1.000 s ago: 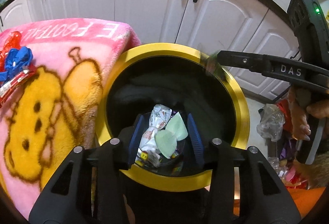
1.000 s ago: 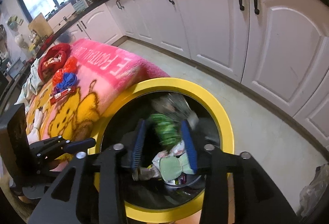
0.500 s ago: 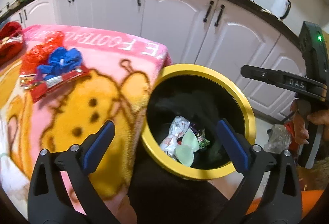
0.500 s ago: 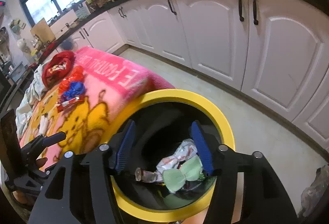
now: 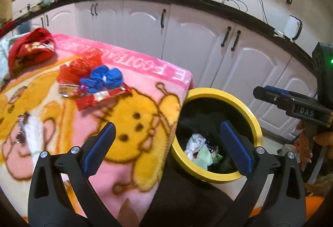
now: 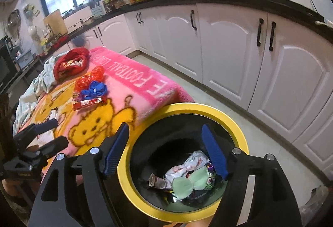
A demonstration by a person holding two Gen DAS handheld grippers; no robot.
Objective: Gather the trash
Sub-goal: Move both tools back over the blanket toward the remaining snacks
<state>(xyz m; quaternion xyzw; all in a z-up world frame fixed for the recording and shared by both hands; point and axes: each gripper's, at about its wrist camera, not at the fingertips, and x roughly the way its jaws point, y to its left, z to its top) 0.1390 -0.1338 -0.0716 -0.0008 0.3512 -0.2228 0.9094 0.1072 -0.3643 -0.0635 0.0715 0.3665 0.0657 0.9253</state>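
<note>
White kitchen cabinets (image 5: 197, 44) run along the far side. A pink cartoon blanket (image 5: 133, 123) covers the surface on the left, touching the yellow-rimmed black bin (image 6: 239, 129) to its right. A red cloth bundle (image 5: 29, 50) lies far left. Red and blue wrappers (image 5: 93, 83) sit on the blanket, well apart from the crumpled wrappers (image 6: 187, 173) inside the bin. The left gripper (image 5: 166, 148) and right gripper (image 6: 164, 148) both hold their fingers wide apart, empty.

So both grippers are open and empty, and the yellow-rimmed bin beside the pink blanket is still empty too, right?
Not quite. The bin is not empty: the right wrist view shows wrappers lying at its bottom. Both grippers, left and right, are open and empty, and the bin sits beside the blanket.
</note>
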